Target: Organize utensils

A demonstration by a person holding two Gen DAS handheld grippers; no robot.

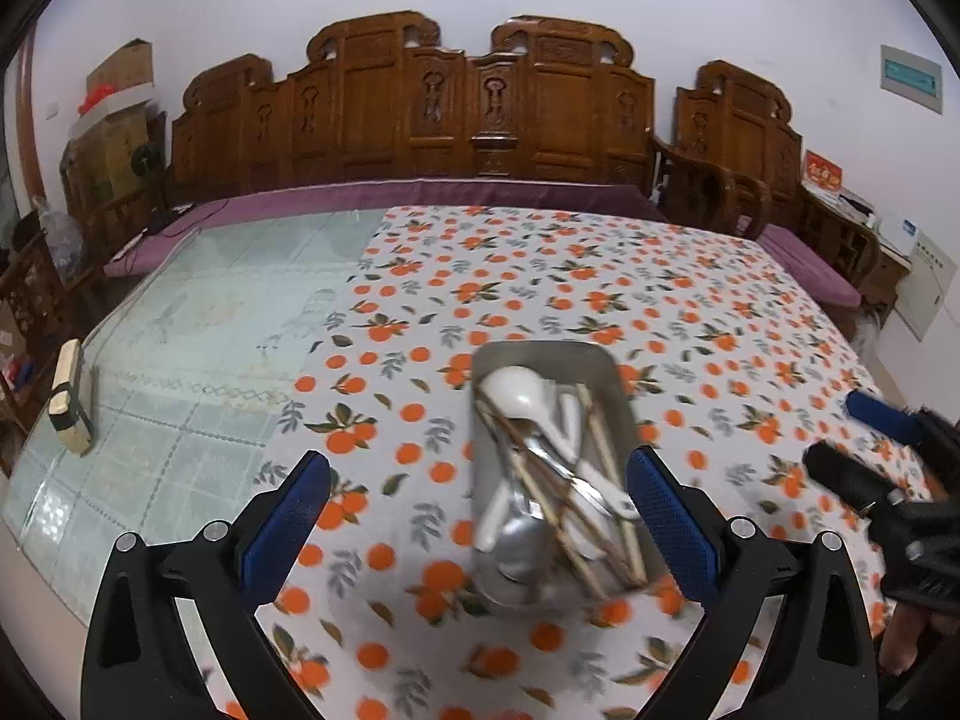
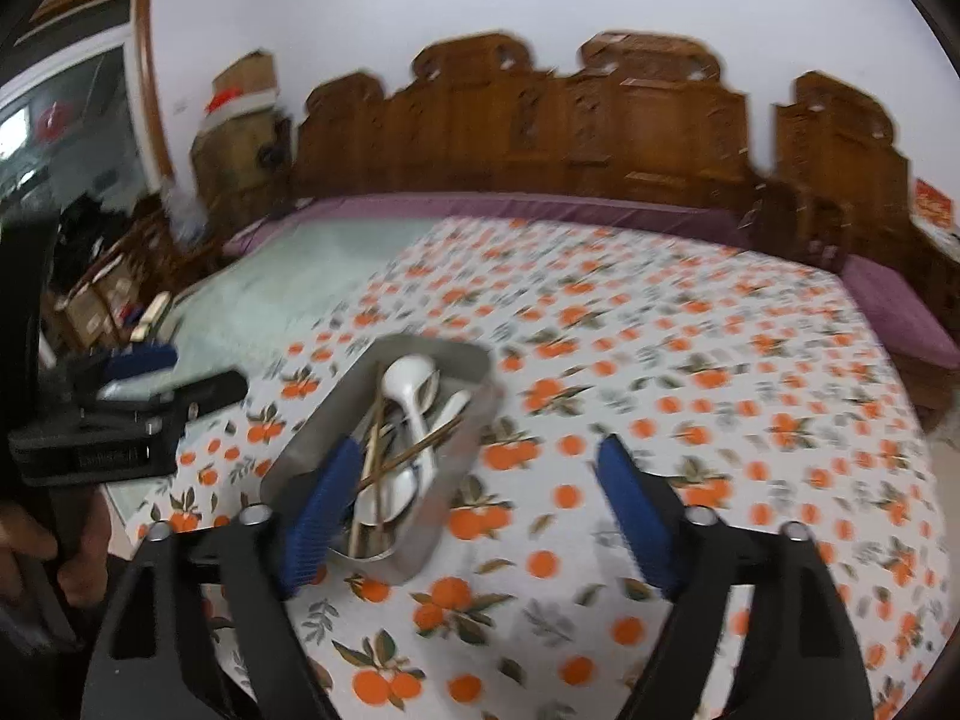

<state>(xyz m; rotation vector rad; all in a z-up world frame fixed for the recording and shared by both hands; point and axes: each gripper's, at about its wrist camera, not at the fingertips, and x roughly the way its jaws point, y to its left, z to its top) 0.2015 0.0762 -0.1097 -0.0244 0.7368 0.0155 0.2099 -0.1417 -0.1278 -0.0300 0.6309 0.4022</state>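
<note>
Room: a pale wall is seen behind a carved wooden bench [image 1: 420,114] with a purple cushion [image 1: 420,195]; in the right wrist view this background is smeared by blur.
Table: a cloth with an orange-fruit print [image 1: 600,300] is laid over the right part, a pale green glass top [image 1: 210,300] is left bare on the left; the near edge is cut off by both frames.
Open room: wide stretches of cloth are left free beyond and to the right of the tray.
Tray: a metal tray [image 1: 621,396] is set on the cloth, near the middle of the table.
Utensils: white spoons [image 1: 510,393], metal spoons [image 1: 522,540] and chopsticks [image 1: 606,450] are heaped in the tray; single pieces are hard to separate, and their count cannot be told.
Left gripper [image 1: 480,504]: the jaws are held wide apart above the cloth, nothing between the pads; its right pad overlaps the tray's right wall.
Right gripper [image 2: 480,510]: the jaws are spread wide with nothing clasped; the tray's near end is partly hidden by the left pad.
Wooden block [image 1: 69,405]: shown clearly only in the left wrist view, at the glass top's left edge.
Hand [image 2: 36,552]: shown at the left edge of the right wrist view, cut off.
</note>
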